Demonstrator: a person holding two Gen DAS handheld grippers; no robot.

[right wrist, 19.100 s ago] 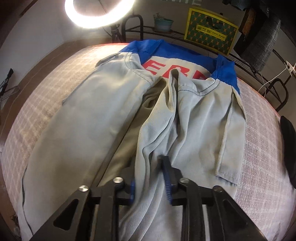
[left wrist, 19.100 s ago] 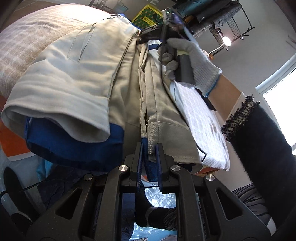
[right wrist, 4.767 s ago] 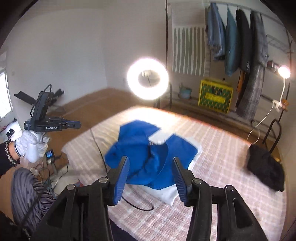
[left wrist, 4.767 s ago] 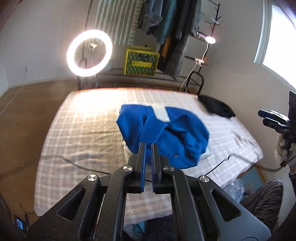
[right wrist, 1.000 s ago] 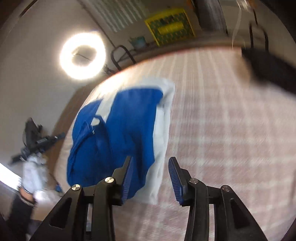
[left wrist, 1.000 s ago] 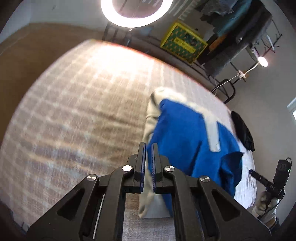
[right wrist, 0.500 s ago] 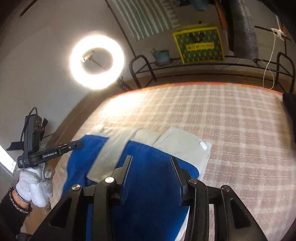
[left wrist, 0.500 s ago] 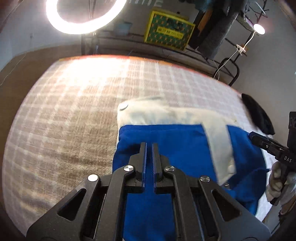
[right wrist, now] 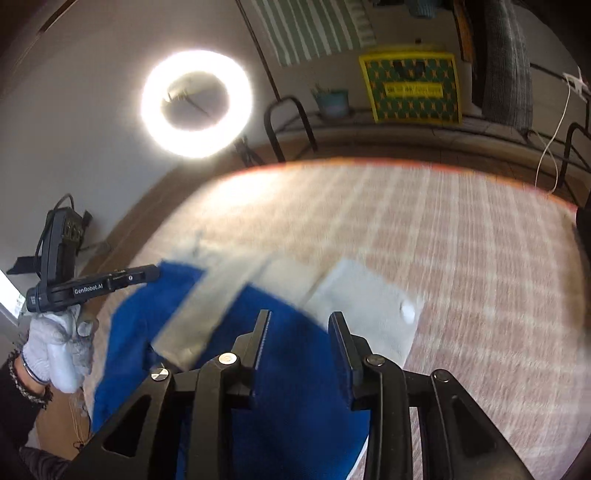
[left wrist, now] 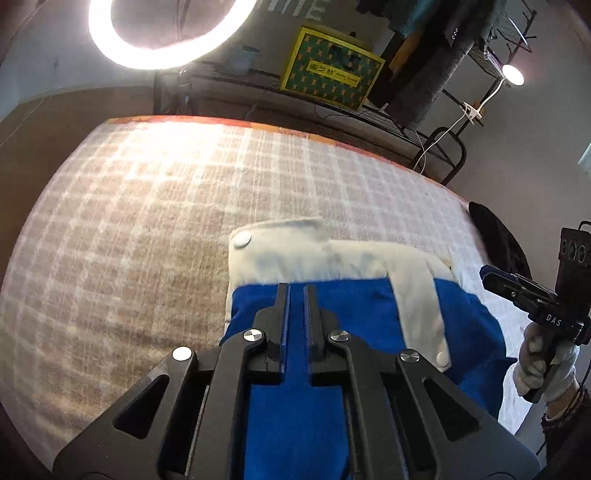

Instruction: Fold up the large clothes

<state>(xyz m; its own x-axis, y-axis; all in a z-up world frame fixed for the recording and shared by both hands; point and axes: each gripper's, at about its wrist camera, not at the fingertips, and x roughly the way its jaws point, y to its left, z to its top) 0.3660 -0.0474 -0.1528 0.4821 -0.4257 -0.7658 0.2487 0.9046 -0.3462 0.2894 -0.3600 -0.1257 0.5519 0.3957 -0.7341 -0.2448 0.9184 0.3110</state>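
Checked bed (left wrist: 147, 221) — folded jacket (left wrist: 332, 273), black garment (left wrist: 495, 236)

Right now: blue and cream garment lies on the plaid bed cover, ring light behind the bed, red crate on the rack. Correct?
One slip: the crate on the rack is yellow, with a green starred front, not red; the left wrist view shows it clearly. The rest holds: the blue and cream garment lies on the plaid bed cover, and the ring light stands behind the bed.

Left gripper (left wrist: 295, 291): jaws drawn together, hung over blue cloth, nothing pinched.
Garment (left wrist: 369, 306): blue and cream, lay folded on checked bedspread (left wrist: 147, 221).
Right gripper (left wrist: 517, 288): seen at right edge, gripped by gloved hand (left wrist: 543, 365).
Background: ring light (left wrist: 166, 33) glowed above; yellow crate (left wrist: 332, 70) sat on rack.
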